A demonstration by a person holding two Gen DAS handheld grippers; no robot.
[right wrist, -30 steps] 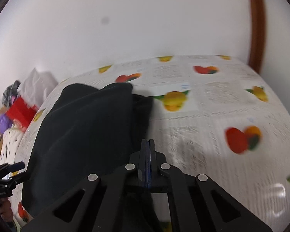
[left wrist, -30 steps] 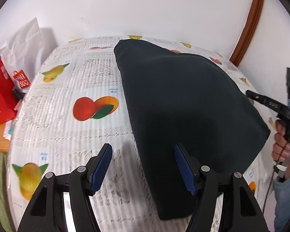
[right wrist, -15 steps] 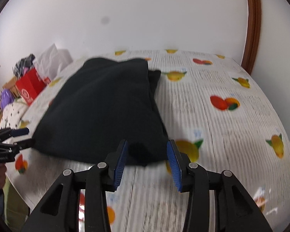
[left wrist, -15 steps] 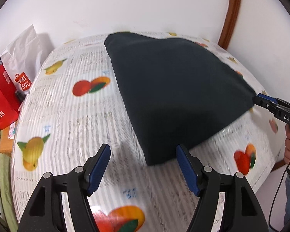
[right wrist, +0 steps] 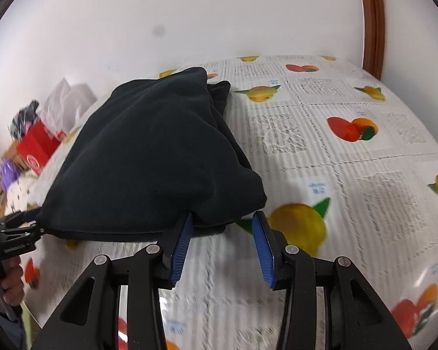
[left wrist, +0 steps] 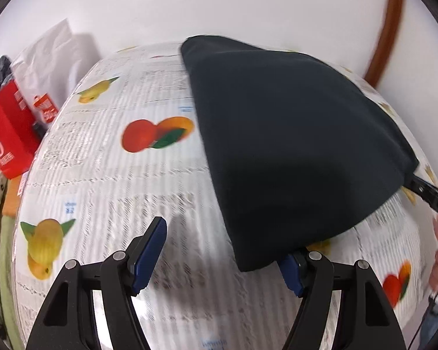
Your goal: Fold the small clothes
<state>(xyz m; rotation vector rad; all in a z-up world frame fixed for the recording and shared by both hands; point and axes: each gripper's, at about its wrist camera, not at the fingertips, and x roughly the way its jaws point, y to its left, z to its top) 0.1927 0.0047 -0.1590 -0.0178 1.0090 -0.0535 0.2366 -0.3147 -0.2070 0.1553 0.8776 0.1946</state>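
Note:
A dark, folded garment (left wrist: 292, 134) lies on the table's fruit-print cloth (left wrist: 116, 180). My left gripper (left wrist: 219, 259) stands open at its near corner. That corner drapes over the tip of the right-hand finger, and the pads do not press on it. In the right wrist view the garment (right wrist: 160, 157) ends just beyond my right gripper (right wrist: 222, 248), which is open with nothing clamped. Its left fingertip sits at the cloth's edge. Each gripper also shows in the other's view, the right gripper (left wrist: 429, 192) and the left gripper (right wrist: 14, 233), at opposite corners of the garment.
A red box (left wrist: 5, 140) and a white plastic bag (left wrist: 49, 55) stand off the table's left side. A white wall and a brown wooden frame (left wrist: 385, 29) lie behind. A person's hand (right wrist: 8, 280) grips the left tool's handle.
My right gripper went from shut to open and drew back from the garment's corner. The garment has settled flat on the table. The left gripper pulled back, then came in low at the near corner.

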